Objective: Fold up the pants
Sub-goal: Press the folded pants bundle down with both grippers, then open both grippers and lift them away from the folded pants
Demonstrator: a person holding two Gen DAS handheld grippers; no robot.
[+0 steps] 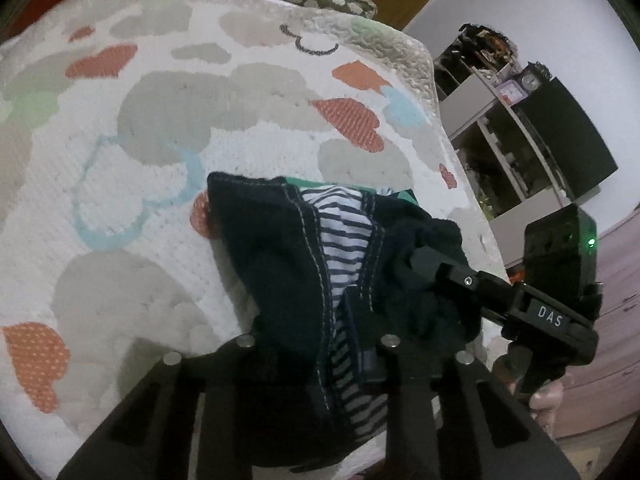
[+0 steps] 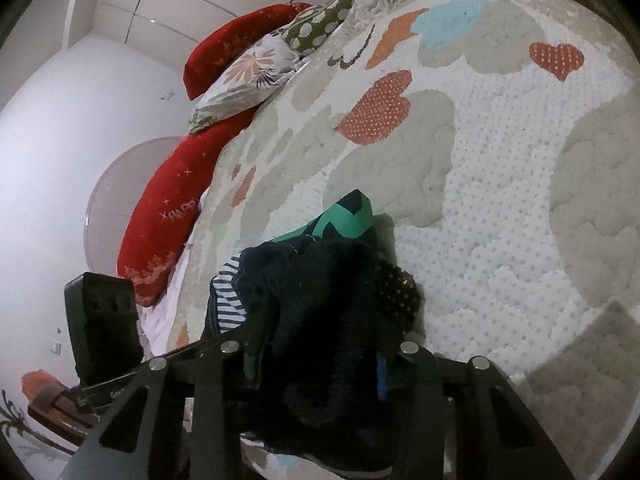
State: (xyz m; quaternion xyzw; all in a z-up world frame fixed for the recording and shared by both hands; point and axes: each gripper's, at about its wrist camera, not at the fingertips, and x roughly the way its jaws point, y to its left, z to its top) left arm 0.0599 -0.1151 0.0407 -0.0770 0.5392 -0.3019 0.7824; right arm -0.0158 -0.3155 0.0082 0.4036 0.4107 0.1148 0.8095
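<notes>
Dark navy pants (image 1: 272,248) with a striped lining and a green patch lie bunched on the quilted bedspread (image 1: 160,160). Their cloth drapes over my left gripper (image 1: 340,320) and hides its fingertips; the jaws stand close together with fabric pinched between them. Coming in from the right, my right gripper (image 1: 424,268) has one finger pressed into the same bundle. In the right wrist view the pants (image 2: 320,280) fill the gap of the right gripper (image 2: 320,340), which is shut on a thick wad. The left gripper's black housing (image 2: 104,320) sits at the left.
The bedspread (image 2: 500,200) spreads wide beyond the pants. Red pillows (image 2: 172,200), a floral pillow (image 2: 248,76) and a spotted one (image 2: 320,24) line one side. The bed's edge drops off to the right, with shelves (image 1: 500,140) and a dark screen (image 1: 568,136) beyond. A hand (image 1: 548,400) holds the right gripper.
</notes>
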